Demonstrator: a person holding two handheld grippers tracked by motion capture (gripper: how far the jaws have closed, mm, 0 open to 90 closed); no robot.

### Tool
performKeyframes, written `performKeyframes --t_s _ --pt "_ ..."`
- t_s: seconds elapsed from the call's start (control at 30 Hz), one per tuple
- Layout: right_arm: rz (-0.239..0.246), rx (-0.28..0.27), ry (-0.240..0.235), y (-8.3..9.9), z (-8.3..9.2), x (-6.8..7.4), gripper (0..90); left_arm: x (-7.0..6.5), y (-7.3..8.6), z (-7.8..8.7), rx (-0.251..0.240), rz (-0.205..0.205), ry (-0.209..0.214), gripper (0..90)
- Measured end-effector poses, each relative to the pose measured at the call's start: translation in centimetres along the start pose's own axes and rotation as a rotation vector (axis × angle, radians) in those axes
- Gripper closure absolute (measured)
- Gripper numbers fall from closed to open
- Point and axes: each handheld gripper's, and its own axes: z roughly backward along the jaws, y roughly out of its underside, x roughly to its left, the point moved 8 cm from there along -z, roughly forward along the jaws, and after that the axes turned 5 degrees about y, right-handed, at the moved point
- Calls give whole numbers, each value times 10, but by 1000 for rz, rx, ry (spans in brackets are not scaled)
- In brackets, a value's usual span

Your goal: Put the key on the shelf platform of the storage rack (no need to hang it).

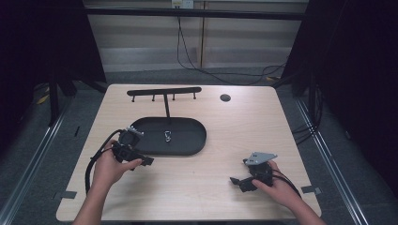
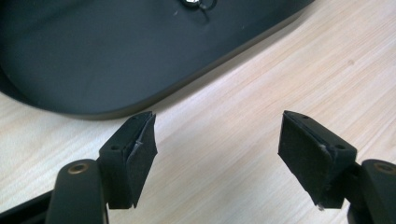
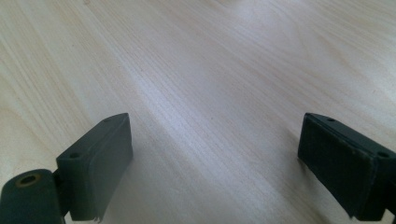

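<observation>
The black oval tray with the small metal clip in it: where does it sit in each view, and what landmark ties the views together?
High view: the black oval tray lies at the table's centre-left, just beyond the left gripper, small metal clip inside.
Left gripper view: tray across the top left, clip at the top edge.
Right gripper view: not in it.
Shared landmark: the light wooden table.
</observation>
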Motion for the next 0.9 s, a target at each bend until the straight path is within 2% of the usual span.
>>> performKeyframes --t_s 0.67,0.9 --pt "0 0 0 0 0 0 96 14 37 -3 0 34 -2 271" --pt "0 0 0 0 0 0 96 15 44 -4 4 11 -6 271"
